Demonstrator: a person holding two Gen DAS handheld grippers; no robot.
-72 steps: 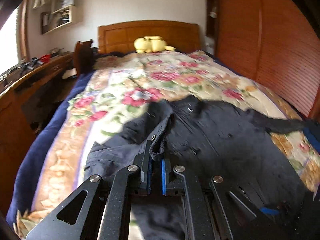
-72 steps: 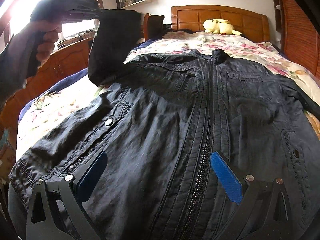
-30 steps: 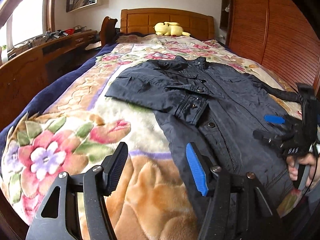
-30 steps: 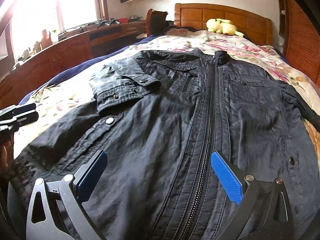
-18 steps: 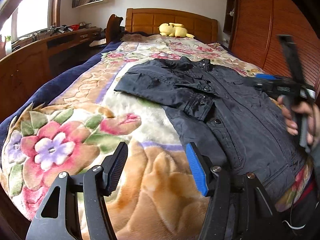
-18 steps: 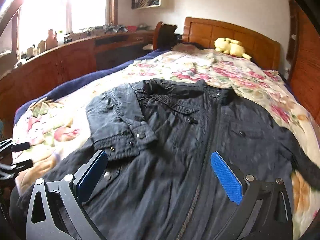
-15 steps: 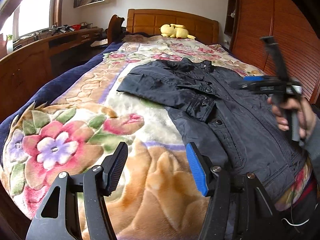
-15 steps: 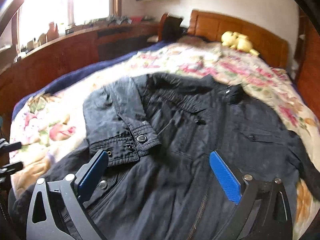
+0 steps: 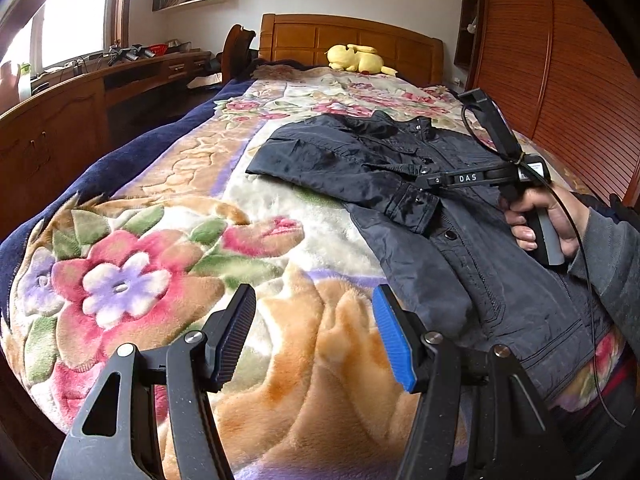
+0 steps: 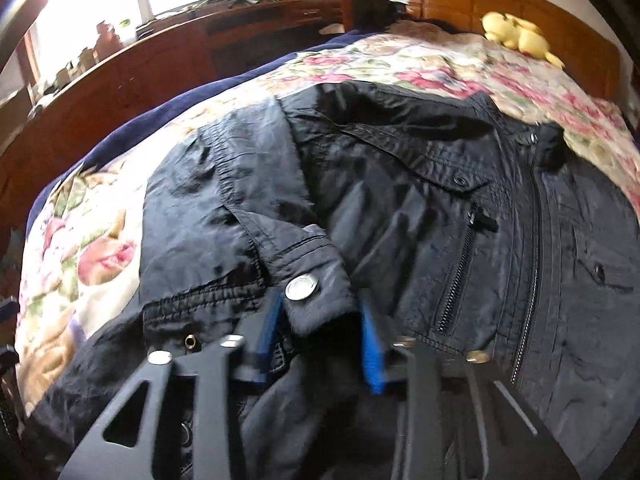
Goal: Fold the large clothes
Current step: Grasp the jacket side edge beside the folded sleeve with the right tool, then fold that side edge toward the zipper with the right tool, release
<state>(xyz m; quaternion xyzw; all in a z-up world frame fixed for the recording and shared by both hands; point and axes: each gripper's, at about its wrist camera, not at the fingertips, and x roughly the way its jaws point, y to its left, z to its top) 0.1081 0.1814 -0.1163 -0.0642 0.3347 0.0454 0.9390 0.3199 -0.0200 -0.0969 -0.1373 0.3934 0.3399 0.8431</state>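
Observation:
A black jacket [image 9: 472, 216] lies front up on a floral blanket [image 9: 168, 248], its left sleeve folded across the chest. My left gripper [image 9: 316, 340] is open and empty, low over the blanket, left of the jacket's hem. My right gripper [image 10: 318, 320] is down on the folded sleeve, its blue pads [image 10: 372, 344] either side of the sleeve cuff [image 10: 316, 284] with its silver snap; the jaws stand part open around the cuff. The right gripper also shows in the left wrist view [image 9: 424, 180], held in a hand over the cuff. The jacket fills the right wrist view [image 10: 440, 208].
A wooden headboard [image 9: 352, 44] with a yellow plush toy [image 9: 356, 58] stands at the far end. A wooden desk [image 9: 80, 108] runs along the left. A slatted wooden wardrobe [image 9: 568, 72] stands on the right. A dark blue bedcover [image 9: 132, 156] edges the blanket.
My right gripper has dropped forward onto the folded sleeve and narrowed its jaws around the cuff. My left gripper has stayed open in place.

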